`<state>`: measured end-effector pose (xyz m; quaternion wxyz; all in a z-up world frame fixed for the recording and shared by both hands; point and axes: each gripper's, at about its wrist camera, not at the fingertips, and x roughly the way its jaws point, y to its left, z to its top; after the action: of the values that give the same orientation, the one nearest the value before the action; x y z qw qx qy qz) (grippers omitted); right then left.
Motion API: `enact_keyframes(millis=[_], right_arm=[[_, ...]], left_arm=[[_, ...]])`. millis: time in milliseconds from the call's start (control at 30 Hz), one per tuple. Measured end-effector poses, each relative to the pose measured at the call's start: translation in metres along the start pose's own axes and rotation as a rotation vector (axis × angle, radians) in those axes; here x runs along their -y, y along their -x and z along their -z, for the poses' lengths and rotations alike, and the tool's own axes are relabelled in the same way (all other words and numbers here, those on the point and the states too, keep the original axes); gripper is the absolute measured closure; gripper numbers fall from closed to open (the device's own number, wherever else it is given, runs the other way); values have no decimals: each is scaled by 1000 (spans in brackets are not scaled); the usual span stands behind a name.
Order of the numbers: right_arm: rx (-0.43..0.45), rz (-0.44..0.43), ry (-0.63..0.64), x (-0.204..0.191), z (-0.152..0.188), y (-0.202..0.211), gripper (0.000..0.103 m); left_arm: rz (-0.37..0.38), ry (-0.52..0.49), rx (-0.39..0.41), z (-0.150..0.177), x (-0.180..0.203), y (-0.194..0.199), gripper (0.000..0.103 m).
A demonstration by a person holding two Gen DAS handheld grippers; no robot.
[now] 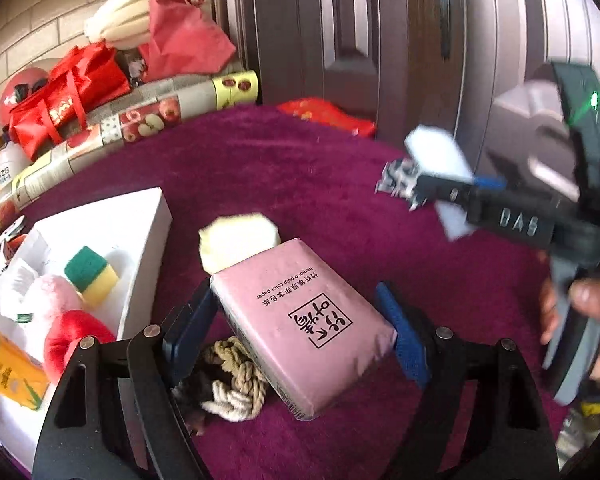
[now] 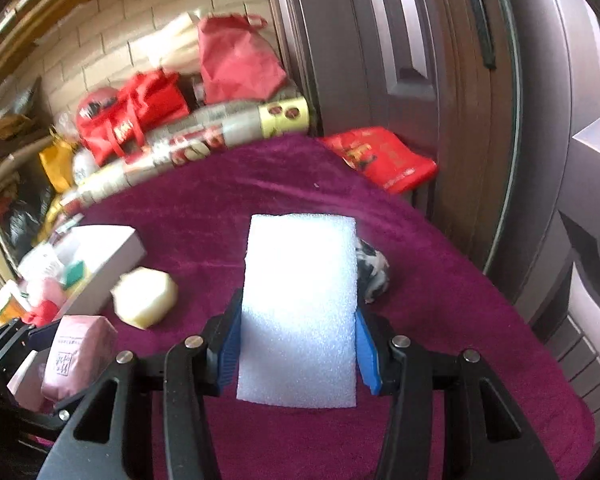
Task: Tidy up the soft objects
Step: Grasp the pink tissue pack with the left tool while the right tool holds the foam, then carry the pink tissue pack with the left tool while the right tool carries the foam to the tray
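Across the magenta plush cloth (image 1: 300, 168) that covers the table, the clearest writing sits on the pink tissue pack (image 1: 304, 320): a boxed black logo of brush-style characters, a line of Chinese print beside it, and the English words "Bamboo pulp color paper", all upside down in the left wrist view. The other gripper's black body carries raised letters that read roughly "DAS", though blur leaves them uncertain. A yellow-orange carton (image 1: 10, 372) in the white box (image 1: 148, 240) bears green leaf art and characters too small to read, and the red bags (image 1: 68, 96) stacked by the brick wall show gold lettering that cannot be made out. The left gripper (image 1: 300, 334) stands part-way spread with the pink pack between its blue pads (image 1: 404, 340); the left pad lies against the pack's edge and the right pad meets its far corner, so the pack looks pinched, tilted above a knotted rope toy (image 1: 232, 380) on the cloth. The right gripper (image 2: 298, 344) is narrowed onto a white foam block (image 2: 300, 308), its blue pads pressing both long sides and the block sticking out forward over the cloth. A pale yellow sponge (image 2: 146, 296) rests on the cloth just beside the white box, which holds a green-and-yellow scouring sponge (image 1: 90, 272), a pink plush piece (image 1: 52, 296) and a red plush piece (image 1: 76, 332). A black-and-white rope toy (image 2: 374, 276) lies just behind the foam block.
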<state>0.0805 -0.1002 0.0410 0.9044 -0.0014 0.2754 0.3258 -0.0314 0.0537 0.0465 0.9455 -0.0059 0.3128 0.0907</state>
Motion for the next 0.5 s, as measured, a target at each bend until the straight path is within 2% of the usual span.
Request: enact_keyframes(millis=[200, 500], right_arm=[[36, -72, 18, -25, -1, 22, 54], [76, -122, 65, -49, -6, 43, 54]], left_arm=[[-12, 21, 81, -7, 0, 35, 22], [-62, 101, 124, -3, -26, 60, 22]])
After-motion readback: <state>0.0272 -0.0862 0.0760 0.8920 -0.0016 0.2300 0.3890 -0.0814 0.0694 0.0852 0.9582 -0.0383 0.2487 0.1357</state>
